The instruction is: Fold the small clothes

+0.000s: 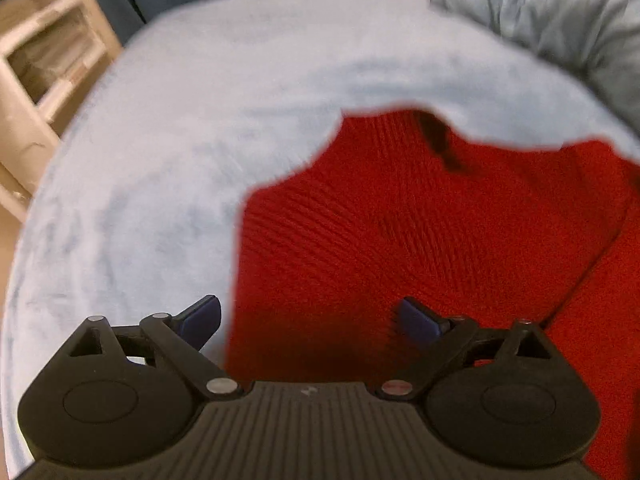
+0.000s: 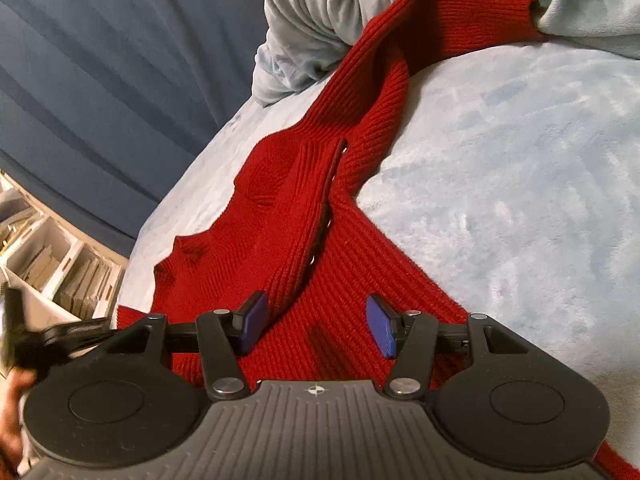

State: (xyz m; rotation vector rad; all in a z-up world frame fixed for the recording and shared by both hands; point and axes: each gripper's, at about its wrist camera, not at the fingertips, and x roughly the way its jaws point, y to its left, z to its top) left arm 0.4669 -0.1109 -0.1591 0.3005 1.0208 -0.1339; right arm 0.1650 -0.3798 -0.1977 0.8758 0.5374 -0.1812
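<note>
Black tongs (image 2: 316, 326) w/ blue pads (image 2: 382, 332)

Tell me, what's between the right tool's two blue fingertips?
Only the red sweater shows between the right gripper fingertips, in the right wrist view; they stand apart, not pinching it.

The left wrist view is smeared throughout: the ribs of the red sweater (image 1: 420, 232) blur just ahead of the left hand-held gripper (image 1: 310, 322), and a dark mark (image 1: 440, 140) near the garment's far edge is too soft to identify. The sweater runs off the right and bottom edges there. To the far left, a pale shelf unit (image 1: 44, 52) is cut off, its contents unreadable.

In the right wrist view, the sweater's far end (image 2: 472, 12) disappears under a crumpled grey blanket (image 2: 320, 12). Left of the right hand-held gripper (image 2: 316, 326), a blurred black object (image 2: 44, 340) and part of a hand (image 2: 12, 412) leave the frame.
</note>
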